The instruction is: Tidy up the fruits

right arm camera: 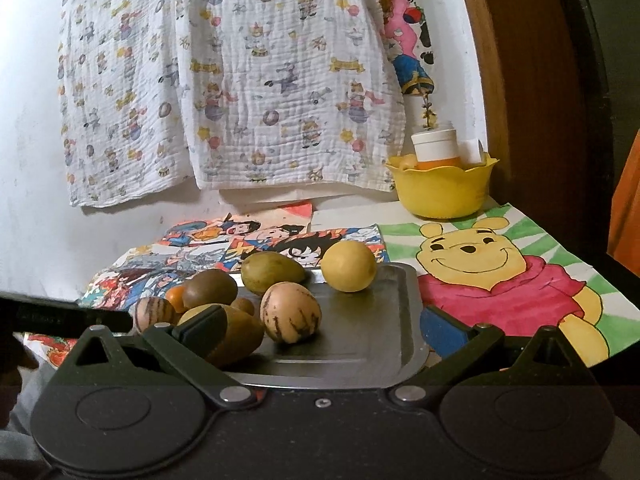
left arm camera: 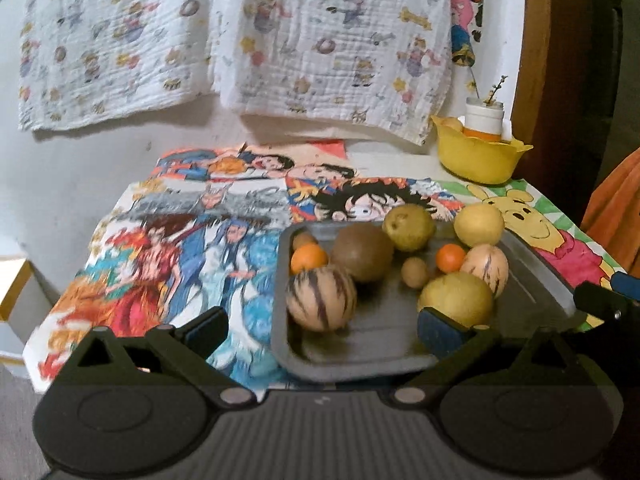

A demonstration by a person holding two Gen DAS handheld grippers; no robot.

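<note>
A grey metal tray (left arm camera: 384,356) (right arm camera: 360,344) holds several fruits: two striped melons (left arm camera: 321,298) (right arm camera: 290,312), a brown round fruit (left arm camera: 363,252) (right arm camera: 210,289), yellow-green fruits (left arm camera: 456,298) (right arm camera: 349,266), two small oranges (left arm camera: 308,258) and small brown fruits (left arm camera: 415,273). My left gripper (left arm camera: 320,332) is open and empty over the tray's near left corner. My right gripper (right arm camera: 320,332) is open and empty over the tray's near edge; its tip shows in the left wrist view (left arm camera: 608,300).
Cartoon drawings (left arm camera: 208,248) cover the table, with a Winnie the Pooh picture (right arm camera: 500,276) right of the tray. A yellow bowl (left arm camera: 478,156) (right arm camera: 442,186) with a jar stands at the back right. Patterned cloths (right arm camera: 224,80) hang on the wall behind.
</note>
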